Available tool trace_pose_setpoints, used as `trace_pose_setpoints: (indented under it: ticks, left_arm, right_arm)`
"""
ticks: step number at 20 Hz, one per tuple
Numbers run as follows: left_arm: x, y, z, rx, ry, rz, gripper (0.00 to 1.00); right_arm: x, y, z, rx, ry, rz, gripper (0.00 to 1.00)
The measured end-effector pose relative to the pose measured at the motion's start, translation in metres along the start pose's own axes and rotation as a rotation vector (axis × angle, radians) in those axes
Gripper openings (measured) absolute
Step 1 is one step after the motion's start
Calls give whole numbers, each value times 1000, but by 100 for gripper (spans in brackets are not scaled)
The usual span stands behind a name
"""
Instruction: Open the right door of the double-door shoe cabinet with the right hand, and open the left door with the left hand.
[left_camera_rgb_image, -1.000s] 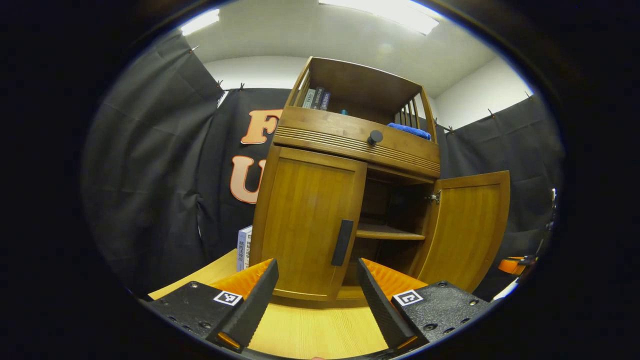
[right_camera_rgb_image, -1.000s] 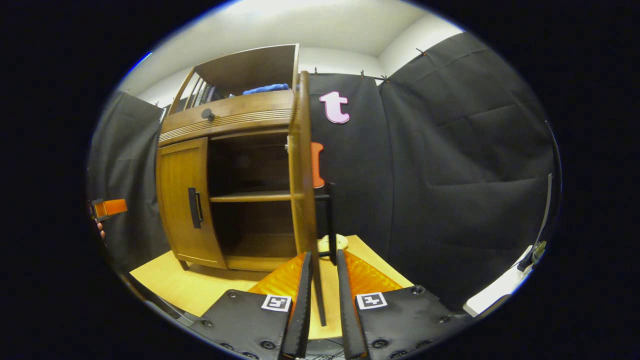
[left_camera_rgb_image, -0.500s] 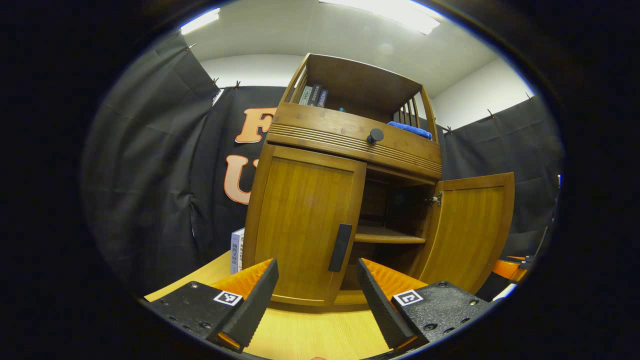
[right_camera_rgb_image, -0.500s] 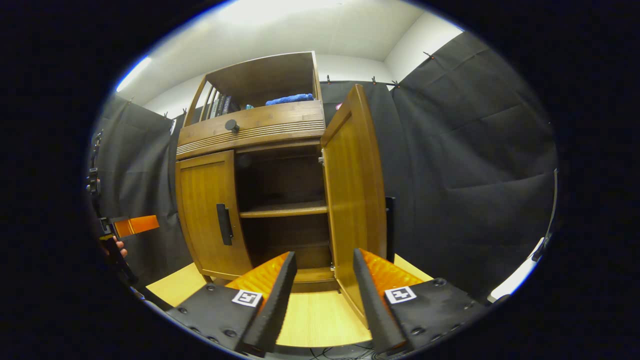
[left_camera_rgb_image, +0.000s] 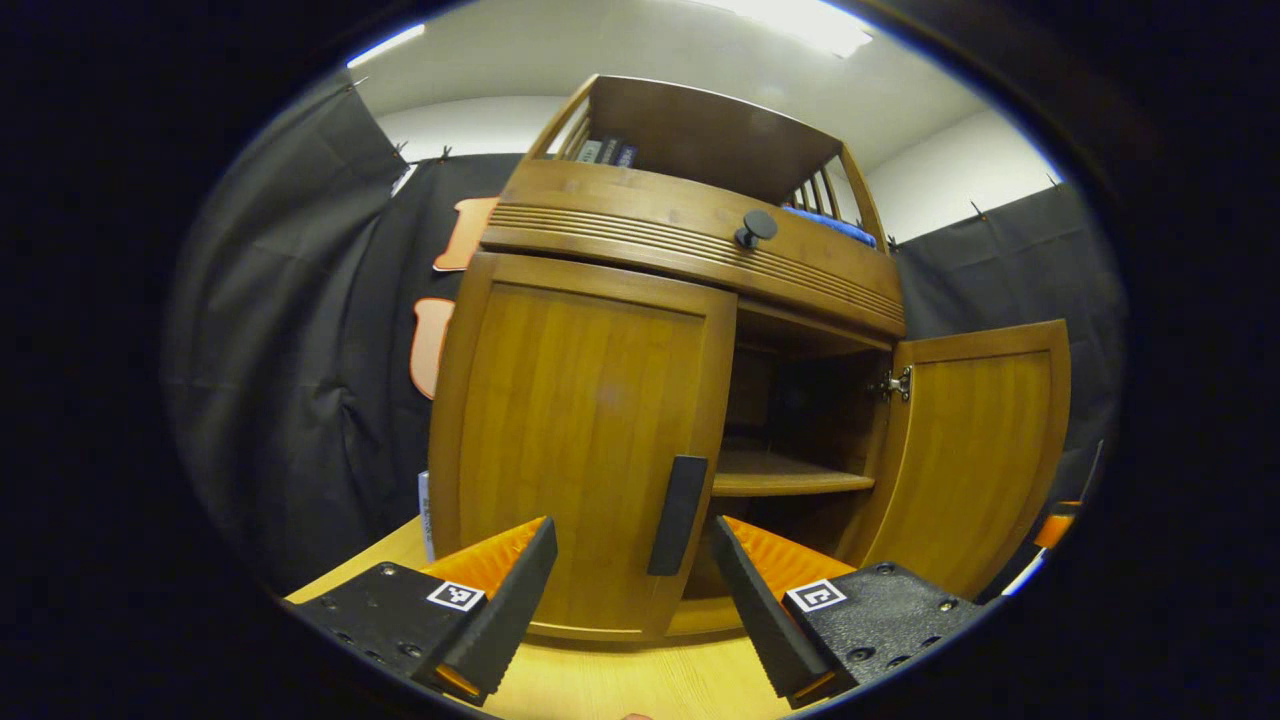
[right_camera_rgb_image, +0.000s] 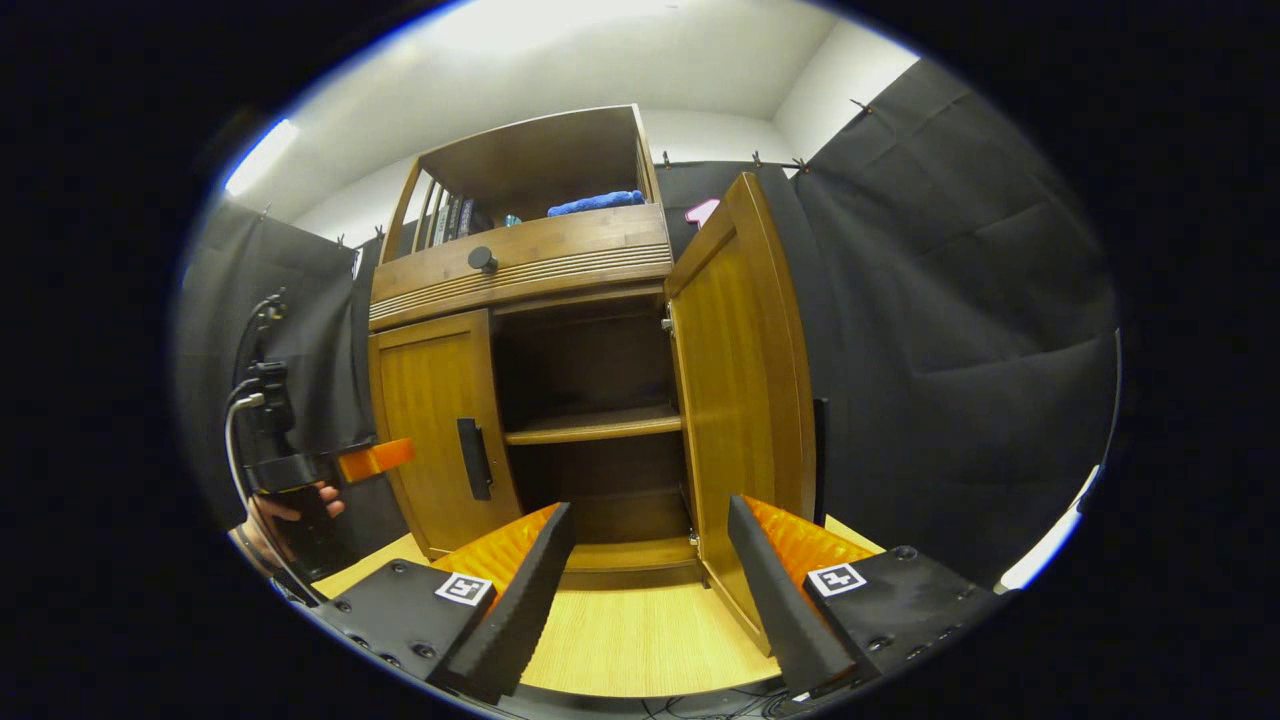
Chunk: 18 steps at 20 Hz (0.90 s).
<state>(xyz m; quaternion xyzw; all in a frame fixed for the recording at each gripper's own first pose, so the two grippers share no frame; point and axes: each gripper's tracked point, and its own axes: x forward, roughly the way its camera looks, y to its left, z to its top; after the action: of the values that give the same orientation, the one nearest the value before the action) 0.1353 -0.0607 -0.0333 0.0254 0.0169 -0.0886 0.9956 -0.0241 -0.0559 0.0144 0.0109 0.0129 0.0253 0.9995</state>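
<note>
The left hand-held gripper hangs wide open and empty just before the left door, which is shut, its dark handle between the fingers but untouched. The right door stands swung wide, so half seems done. The right hand-held gripper is spread open, gripping nothing. The right gripper view adds a hand holding the left hand-held gripper.

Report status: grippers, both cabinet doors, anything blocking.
Left gripper open, lined up on the left door's handle, not touching. Right gripper open, empty. Right door open, left door shut. No obstruction seen.
</note>
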Motion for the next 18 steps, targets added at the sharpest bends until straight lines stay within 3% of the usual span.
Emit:
trace_pose_setpoints:
  ticks: [2,4,5,9,18]
  left_arm:
    - [30,-13,-13,-47,34,-49,94]
    - [59,-17,-28,-53,60,-45,95]
    - [71,-16,-32,-27,60,-29,91]
    - [104,-11,-34,77,34,15,95]
    - [121,1,-36,84,29,45,90]
  right_arm:
    - [-2,-4,1,1,5,-12,99]
    - [-3,-7,4,4,3,-24,99]
    - [-4,-8,5,2,1,-31,99]
    - [-9,-17,5,-5,-1,-67,99]
    - [-1,-22,-2,2,7,-87,99]
